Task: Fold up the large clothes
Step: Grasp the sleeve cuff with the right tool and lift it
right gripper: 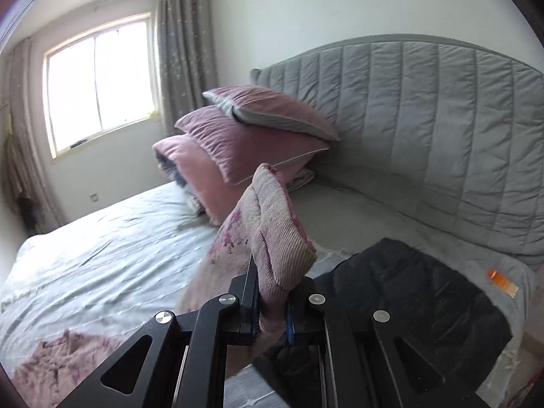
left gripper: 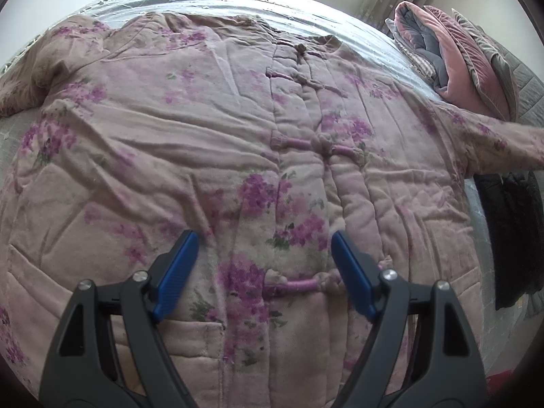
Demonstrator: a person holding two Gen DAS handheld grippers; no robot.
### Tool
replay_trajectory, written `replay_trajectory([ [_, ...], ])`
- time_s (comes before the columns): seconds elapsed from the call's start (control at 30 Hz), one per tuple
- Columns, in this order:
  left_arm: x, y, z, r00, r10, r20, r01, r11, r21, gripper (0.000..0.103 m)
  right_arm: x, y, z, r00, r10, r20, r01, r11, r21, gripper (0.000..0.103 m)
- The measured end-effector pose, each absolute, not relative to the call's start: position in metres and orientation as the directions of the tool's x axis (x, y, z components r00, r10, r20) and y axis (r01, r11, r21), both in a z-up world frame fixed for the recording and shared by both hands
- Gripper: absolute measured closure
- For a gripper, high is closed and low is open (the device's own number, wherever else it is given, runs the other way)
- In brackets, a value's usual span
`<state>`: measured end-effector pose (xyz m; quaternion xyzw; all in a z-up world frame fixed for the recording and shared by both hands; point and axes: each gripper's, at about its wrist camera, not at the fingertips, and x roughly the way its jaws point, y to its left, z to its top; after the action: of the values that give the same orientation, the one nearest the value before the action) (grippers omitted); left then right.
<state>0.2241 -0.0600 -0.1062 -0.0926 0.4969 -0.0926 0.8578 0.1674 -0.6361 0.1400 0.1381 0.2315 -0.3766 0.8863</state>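
Note:
A large pink padded jacket (left gripper: 204, 156) with purple flowers lies spread face up on the bed, its knot buttons running down the middle. My left gripper (left gripper: 263, 241) is open and empty, hovering over the jacket's lower front, its blue pads (left gripper: 176, 268) either side of the placket. My right gripper (right gripper: 272, 302) is shut on the cuff of the jacket's right sleeve (right gripper: 268, 224) and holds it lifted above the bed. The same sleeve (left gripper: 499, 139) stretches off to the right in the left wrist view.
A stack of pink pillows and a folded quilt (right gripper: 244, 149) sits near the grey padded headboard (right gripper: 425, 129). A dark garment (right gripper: 408, 299) lies on the bed by my right gripper. The pale sheet (right gripper: 102, 244) stretches toward the window.

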Motion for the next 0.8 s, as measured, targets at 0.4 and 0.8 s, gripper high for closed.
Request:
replay_trajectory([
  [0.4,0.227,-0.027,-0.094,0.531,-0.127,-0.838,0.001,0.989,-0.149,0.022,0.204,-0.591,0.127,0.657,-0.488,-0.574,0.654,0.748,0.112,0.092],
  [0.8,0.238,0.040,-0.083,0.563,-0.016,-0.826,-0.182,0.973,-0.143,0.022,0.287,-0.340,0.148,0.880,-0.123,-0.459,0.159,0.987,0.040,0.092],
])
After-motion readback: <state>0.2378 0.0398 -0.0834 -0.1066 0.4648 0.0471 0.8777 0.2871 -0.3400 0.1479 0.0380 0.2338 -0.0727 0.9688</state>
